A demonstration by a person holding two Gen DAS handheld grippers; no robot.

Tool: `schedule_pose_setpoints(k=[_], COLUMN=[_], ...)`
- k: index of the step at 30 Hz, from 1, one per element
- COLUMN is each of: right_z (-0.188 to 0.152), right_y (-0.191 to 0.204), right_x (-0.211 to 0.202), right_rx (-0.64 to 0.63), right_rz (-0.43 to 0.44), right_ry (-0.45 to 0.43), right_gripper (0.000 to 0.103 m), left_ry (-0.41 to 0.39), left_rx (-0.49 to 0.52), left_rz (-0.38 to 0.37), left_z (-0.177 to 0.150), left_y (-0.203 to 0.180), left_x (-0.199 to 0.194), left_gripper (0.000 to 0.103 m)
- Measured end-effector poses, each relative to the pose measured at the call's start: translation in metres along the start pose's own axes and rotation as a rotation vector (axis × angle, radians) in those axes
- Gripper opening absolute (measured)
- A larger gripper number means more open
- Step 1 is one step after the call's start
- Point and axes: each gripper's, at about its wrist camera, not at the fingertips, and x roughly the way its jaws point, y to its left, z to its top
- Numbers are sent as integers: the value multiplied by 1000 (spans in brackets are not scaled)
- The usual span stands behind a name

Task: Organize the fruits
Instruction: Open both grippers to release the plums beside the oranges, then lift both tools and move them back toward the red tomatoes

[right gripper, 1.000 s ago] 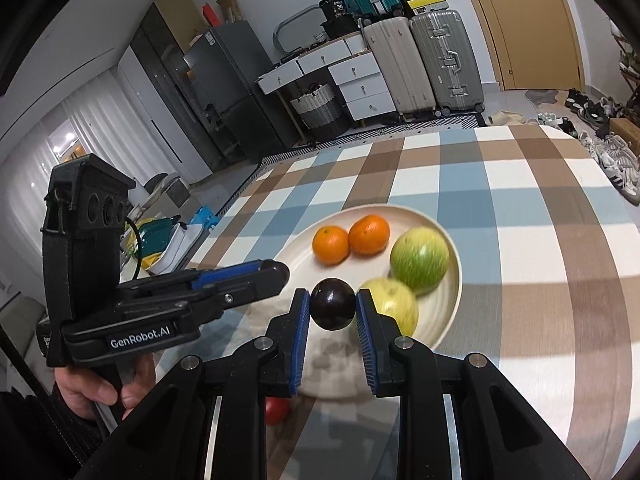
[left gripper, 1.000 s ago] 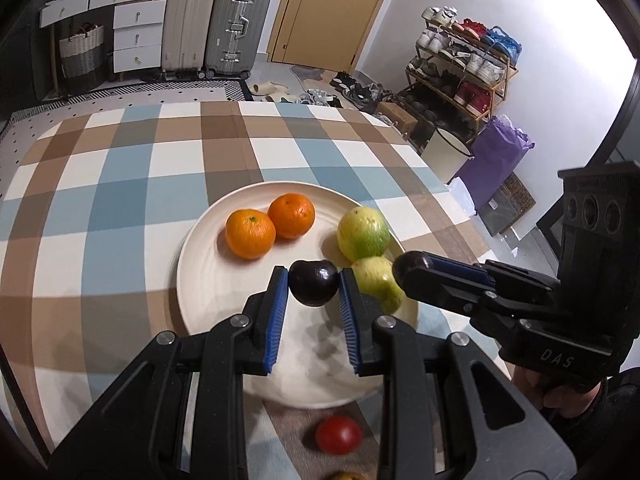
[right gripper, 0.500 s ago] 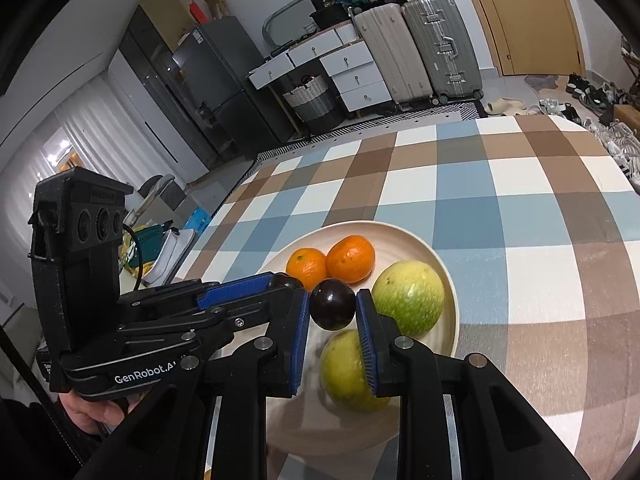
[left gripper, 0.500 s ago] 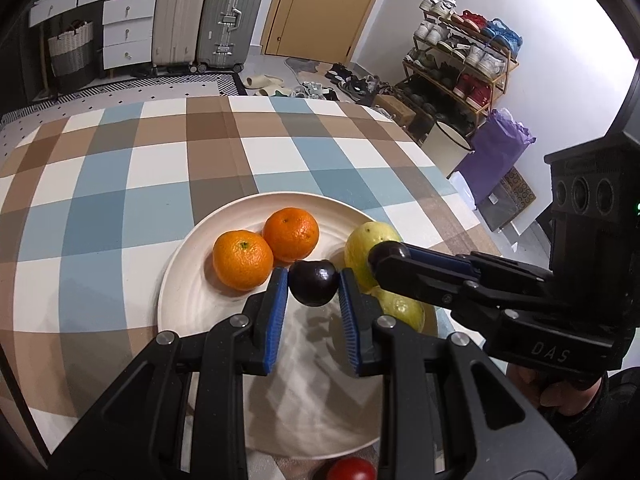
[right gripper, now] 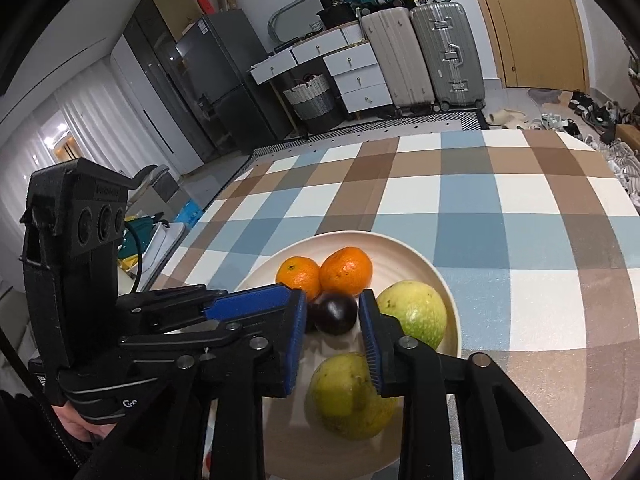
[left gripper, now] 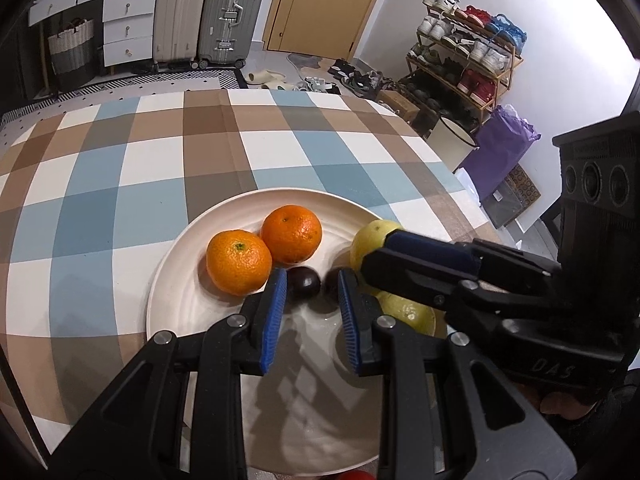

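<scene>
i had both tools down over the plate [left gripper: 176,280], which sat on the checked cloth [left gripper: 120,208]. the left gripper [left gripper: 312,276] pointed steeply down at the plate's middle. its blue pads stood a little apart. the left plum [left gripper: 304,283] lay at the fingertips against the left pad, with a clear gap to the other pad, so nothing was clamping it. from the left wrist view it looked to be resting on the plate, though i could not see the contact itself.

the right gripper [right gripper: 333,298] came in from the other side, its tips just beside the left tool's. its jaws had just been opening, and they stood loose around the right plum [right gripper: 336,312]. that plum sat between the pads near their tips. it was very close to the right pad, with space on the left side, where a sliver of the left plum showed through. the two plums lay side by side, touching or nearly so.

just beyond them were the near orange [left gripper: 239,262] and the far orange [left gripper: 291,234], touching each other. the near one was just beside the left plum. on the right half of the plate lay a green fruit [right gripper: 414,312] and, nearer to me, a yellowish fruit [right gripper: 352,396], partly under the right tool's fingers.
</scene>
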Motion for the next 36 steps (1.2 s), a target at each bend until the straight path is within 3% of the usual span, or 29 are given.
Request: schedule_pose_setpoints(k=[2, 22, 24, 26, 33, 36], right_z=[0, -21, -25, -29, -45, -53], right_y=[-2, 18, 24, 28, 46, 51], right_x=[-3, -69, -77, -82, -93, -98], right_rx=[14, 11, 1, -7, -30, -25], right_rz=[8, -40, -44, -43, -31, -26], right_ry=[-12, -144, -156, -162, -172, -181], right_gripper=[39, 42, 42, 45, 50, 61], left_ry=[3, -77, -85, -94, -117, -122], left_rx=[1, -18, -14, -16, -32, -46], left_rz=[0, 59, 74, 108, 153, 175], left_z=[0, -36, -43, -50, -72, -80], left_y=[0, -12, -15, -18, -21, -23], left_x=[-1, -71, -77, -84, -106, -114], left_gripper=[23, 23, 27, 39, 51, 69])
